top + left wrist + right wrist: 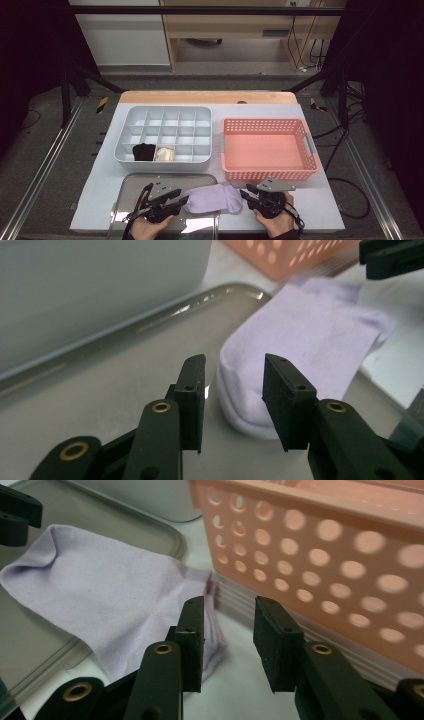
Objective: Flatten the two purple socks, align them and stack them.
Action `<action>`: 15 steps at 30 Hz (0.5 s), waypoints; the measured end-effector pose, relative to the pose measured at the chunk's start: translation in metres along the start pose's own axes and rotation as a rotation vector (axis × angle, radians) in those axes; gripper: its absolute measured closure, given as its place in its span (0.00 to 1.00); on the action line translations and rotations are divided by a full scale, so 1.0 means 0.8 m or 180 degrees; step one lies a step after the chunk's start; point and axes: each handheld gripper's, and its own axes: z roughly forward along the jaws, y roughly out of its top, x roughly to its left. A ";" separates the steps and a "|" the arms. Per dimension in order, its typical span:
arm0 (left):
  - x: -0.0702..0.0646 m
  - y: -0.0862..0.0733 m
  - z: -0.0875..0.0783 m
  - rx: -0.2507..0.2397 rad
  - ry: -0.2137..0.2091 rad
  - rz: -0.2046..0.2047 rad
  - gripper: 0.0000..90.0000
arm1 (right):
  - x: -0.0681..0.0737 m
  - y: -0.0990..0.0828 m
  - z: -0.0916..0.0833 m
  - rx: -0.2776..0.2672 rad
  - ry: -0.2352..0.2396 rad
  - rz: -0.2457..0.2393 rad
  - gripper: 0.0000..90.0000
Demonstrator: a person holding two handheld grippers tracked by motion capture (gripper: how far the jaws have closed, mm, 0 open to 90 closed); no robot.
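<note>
Left gripper (184,201) jaws parted at lower centre, lilac sock (215,198) end between them ungripped, right gripper (246,196) open beside sock's other end, metal tray (131,182) beneath.

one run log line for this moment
left gripper: open at toe of purple sock | right gripper: open at cuff | sock: flat, partly on metal tray

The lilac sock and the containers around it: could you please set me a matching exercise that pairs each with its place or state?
Things:
1. lilac sock
2. pink basket
3. grey divided box
4. metal tray

Places or states:
A. holds a black item and a cream item
B. nearest the person, at the left
C. lies partly on the tray, partly on the table
D. empty, at the right

Pairs: 1-C, 2-D, 3-A, 4-B
</note>
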 end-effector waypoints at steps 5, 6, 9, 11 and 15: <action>-0.005 0.012 -0.004 -0.0087 -0.0075 0.0022 0.68 | -0.007 -0.006 -0.008 -0.0018 0.0009 0.0125 0.72; -0.007 0.014 -0.004 -0.0106 -0.0098 0.0033 0.69 | -0.007 -0.007 -0.007 -0.0016 0.0012 0.0121 0.72; -0.013 0.021 -0.003 -0.0158 -0.0099 0.0073 0.71 | -0.004 -0.007 -0.004 0.0004 0.0069 0.0151 0.70; -0.016 0.026 -0.001 -0.0163 -0.0095 0.0093 0.73 | -0.003 -0.007 -0.002 0.0010 0.0085 0.0144 0.70; -0.023 0.031 0.011 -0.0157 -0.0126 0.0124 0.77 | -0.001 -0.006 0.000 0.0021 0.0083 0.0133 0.69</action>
